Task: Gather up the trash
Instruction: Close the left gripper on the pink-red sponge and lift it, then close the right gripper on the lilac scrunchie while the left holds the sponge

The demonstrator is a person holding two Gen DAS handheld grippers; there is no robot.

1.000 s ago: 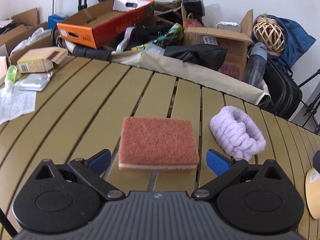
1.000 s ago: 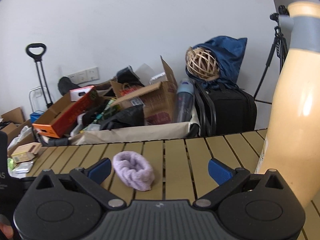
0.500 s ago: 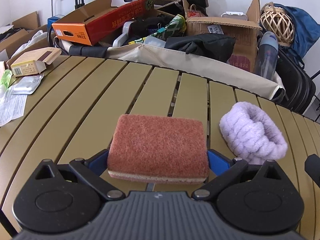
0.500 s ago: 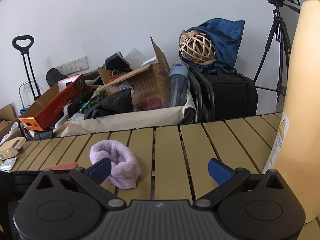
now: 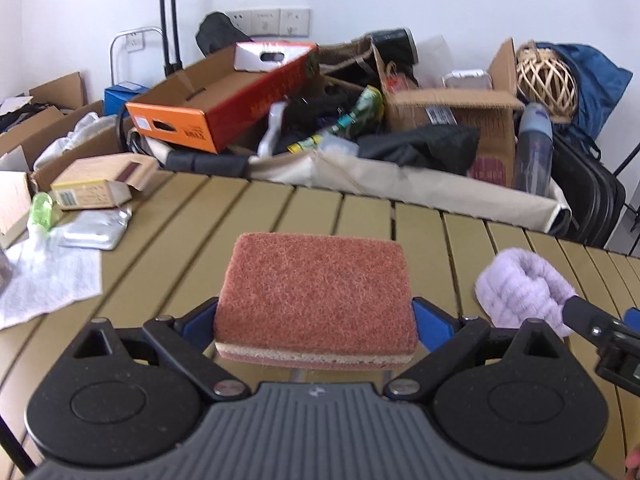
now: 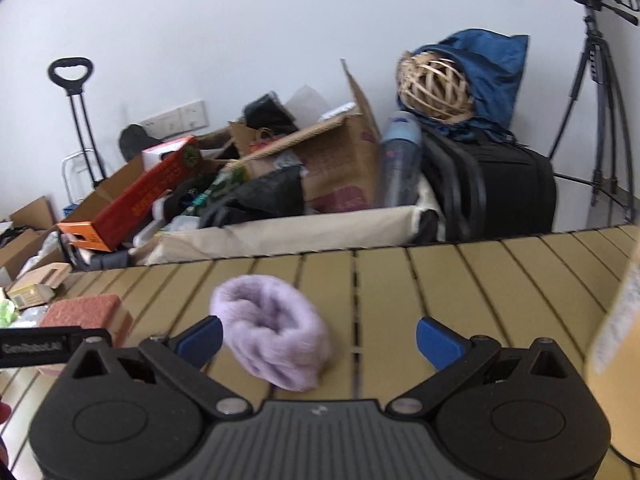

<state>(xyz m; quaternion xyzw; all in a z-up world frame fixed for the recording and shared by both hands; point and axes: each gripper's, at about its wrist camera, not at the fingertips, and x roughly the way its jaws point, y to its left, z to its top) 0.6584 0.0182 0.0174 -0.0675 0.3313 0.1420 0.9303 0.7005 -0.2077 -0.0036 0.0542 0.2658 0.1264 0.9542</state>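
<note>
A reddish-brown scouring sponge (image 5: 314, 294) sits between the blue fingers of my left gripper (image 5: 314, 326), which is shut on it and holds it a little above the slatted table (image 5: 248, 216). The sponge also shows in the right wrist view (image 6: 86, 314) at the far left. A fluffy lilac headband (image 6: 274, 342) lies on the table between the open fingers of my right gripper (image 6: 318, 340), nearer the left finger. The headband also shows in the left wrist view (image 5: 524, 290).
At the table's left lie a white paper sheet (image 5: 44, 280), a silver foil pack (image 5: 96, 230), a small cardboard box (image 5: 100, 186) and a green bottle (image 5: 42, 210). A tall beige bottle (image 6: 618, 360) stands at the right. Boxes and bags (image 5: 360, 120) crowd the space behind the table.
My left gripper closed on the sponge and lifted it off the table. My right gripper moved left toward the headband, which now sits between its fingers.
</note>
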